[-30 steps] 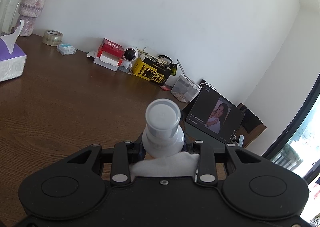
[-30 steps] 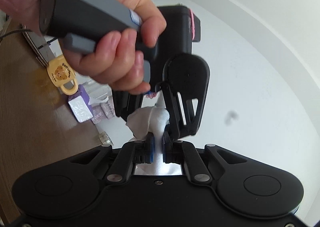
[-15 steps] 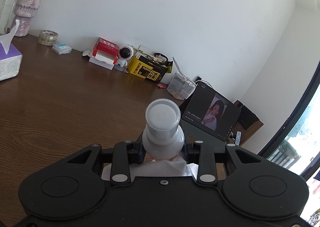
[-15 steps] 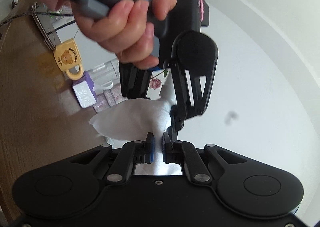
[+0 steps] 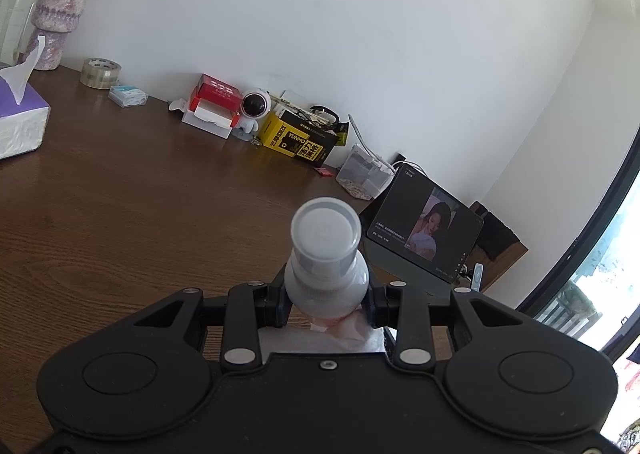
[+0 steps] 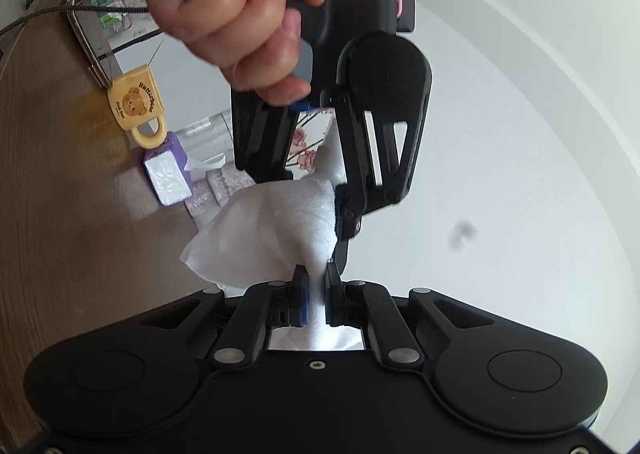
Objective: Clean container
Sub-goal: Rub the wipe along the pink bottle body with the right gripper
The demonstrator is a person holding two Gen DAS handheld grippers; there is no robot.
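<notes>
A small white plastic container (image 5: 326, 254) with a round cap points forward, and my left gripper (image 5: 326, 296) is shut on its body above the brown table. A white wipe (image 5: 348, 332) shows just under it. In the right wrist view my right gripper (image 6: 316, 294) is shut on that wipe (image 6: 272, 230), which fans out to the left and reaches up against the container (image 6: 334, 158). The container sits between the fingers of the left gripper (image 6: 316, 182), held by a hand (image 6: 256, 22); most of it is hidden there.
Along the wall stand a purple tissue box (image 5: 16, 126), a tape roll (image 5: 100, 73), a red box (image 5: 214, 102), a yellow box (image 5: 296, 142) and a propped tablet (image 5: 424, 226). A vase (image 5: 60, 14) stands far left. A yellow mug (image 6: 136, 106) is on the table.
The wipe has spread wider in the right wrist view, and the two grippers have drawn slightly apart. Less of the wipe shows under the container in the left wrist view.
</notes>
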